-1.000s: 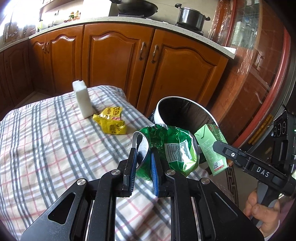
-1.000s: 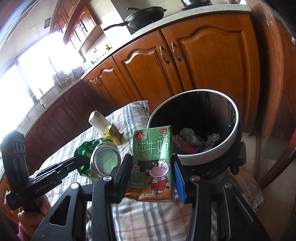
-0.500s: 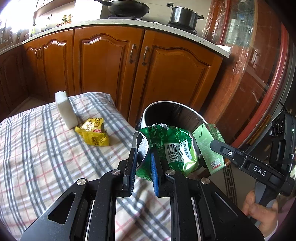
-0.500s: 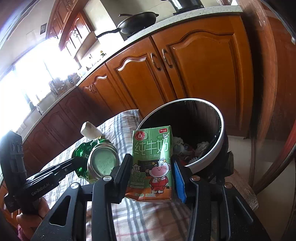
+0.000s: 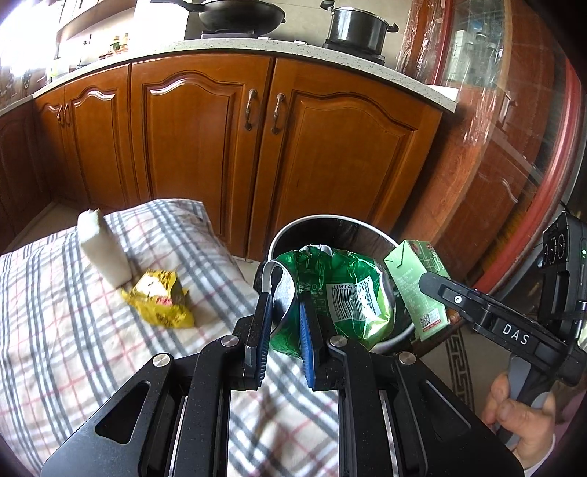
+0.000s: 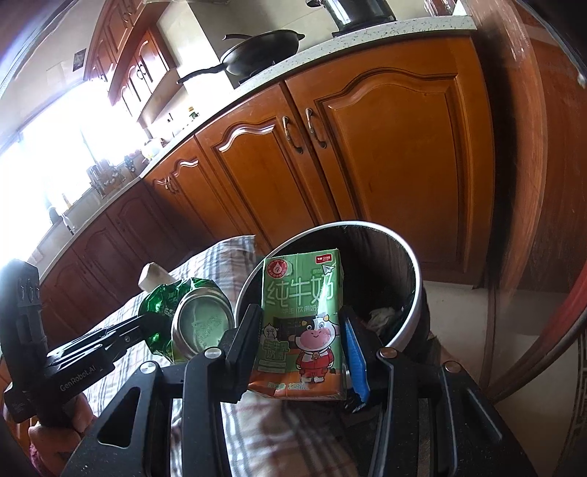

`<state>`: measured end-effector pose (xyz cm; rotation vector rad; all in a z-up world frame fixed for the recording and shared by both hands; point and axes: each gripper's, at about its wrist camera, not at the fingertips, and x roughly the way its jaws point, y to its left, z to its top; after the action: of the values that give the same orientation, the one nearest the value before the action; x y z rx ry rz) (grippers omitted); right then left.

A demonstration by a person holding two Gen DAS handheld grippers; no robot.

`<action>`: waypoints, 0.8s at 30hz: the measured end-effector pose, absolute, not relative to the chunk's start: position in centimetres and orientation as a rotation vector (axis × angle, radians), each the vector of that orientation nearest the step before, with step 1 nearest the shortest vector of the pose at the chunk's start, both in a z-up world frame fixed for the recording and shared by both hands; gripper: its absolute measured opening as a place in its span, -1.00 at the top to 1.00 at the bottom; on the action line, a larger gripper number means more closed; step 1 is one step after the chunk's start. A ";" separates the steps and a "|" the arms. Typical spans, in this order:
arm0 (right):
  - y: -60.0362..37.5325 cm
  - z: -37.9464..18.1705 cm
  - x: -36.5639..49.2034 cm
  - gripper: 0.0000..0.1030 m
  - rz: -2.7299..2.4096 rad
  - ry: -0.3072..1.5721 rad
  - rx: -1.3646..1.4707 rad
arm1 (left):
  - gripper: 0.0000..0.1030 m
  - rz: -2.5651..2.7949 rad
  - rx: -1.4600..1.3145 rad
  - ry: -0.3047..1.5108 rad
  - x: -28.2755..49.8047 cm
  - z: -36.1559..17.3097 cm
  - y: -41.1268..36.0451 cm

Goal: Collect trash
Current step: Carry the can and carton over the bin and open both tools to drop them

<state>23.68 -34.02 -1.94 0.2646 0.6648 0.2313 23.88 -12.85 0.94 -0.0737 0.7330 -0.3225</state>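
Observation:
My left gripper point(image 5: 285, 308) is shut on a crushed green can point(image 5: 341, 293) and holds it at the near rim of the round black trash bin point(image 5: 312, 225). The can also shows in the right wrist view point(image 6: 200, 323). My right gripper point(image 6: 301, 337) is shut on a green milk carton point(image 6: 304, 323) and holds it upright in front of the bin point(image 6: 414, 279). The carton shows in the left wrist view point(image 5: 418, 286) to the right of the can. A yellow wrapper point(image 5: 161, 302) and a white carton point(image 5: 104, 251) lie on the checked tablecloth point(image 5: 55, 330).
The bin stands just past the table's far right corner and holds some crumpled trash point(image 6: 381, 315). Wooden kitchen cabinets point(image 5: 205, 139) run behind it, with a wok point(image 5: 238, 14) and a pot point(image 5: 356, 25) on the counter. A glass door point(image 5: 513, 146) stands at the right.
Both grippers have moved forward and right toward the bin with their loads. The bin now fills more of both views; the yellow wrapper and white carton have slid left.

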 end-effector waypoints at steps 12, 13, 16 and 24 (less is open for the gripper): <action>-35.5 -2.6 26.2 0.15 0.199 0.688 0.252 | 0.74 -0.338 -0.038 0.771 26.4 -0.2 -15.2; -35.5 -2.7 26.3 0.15 0.197 0.691 0.251 | 0.74 -0.340 -0.035 0.775 26.6 -0.3 -15.4; -35.7 -3.1 27.0 0.15 0.195 0.706 0.252 | 0.74 -0.342 -0.025 0.788 27.2 -0.7 -16.0; -36.0 -4.1 28.8 0.15 0.195 0.744 0.249 | 0.74 -0.343 0.012 0.817 28.5 -1.5 -17.2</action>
<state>28.78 -36.02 -4.12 0.2487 0.7441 0.1946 28.45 -17.16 -1.55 0.0122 0.8168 -0.3427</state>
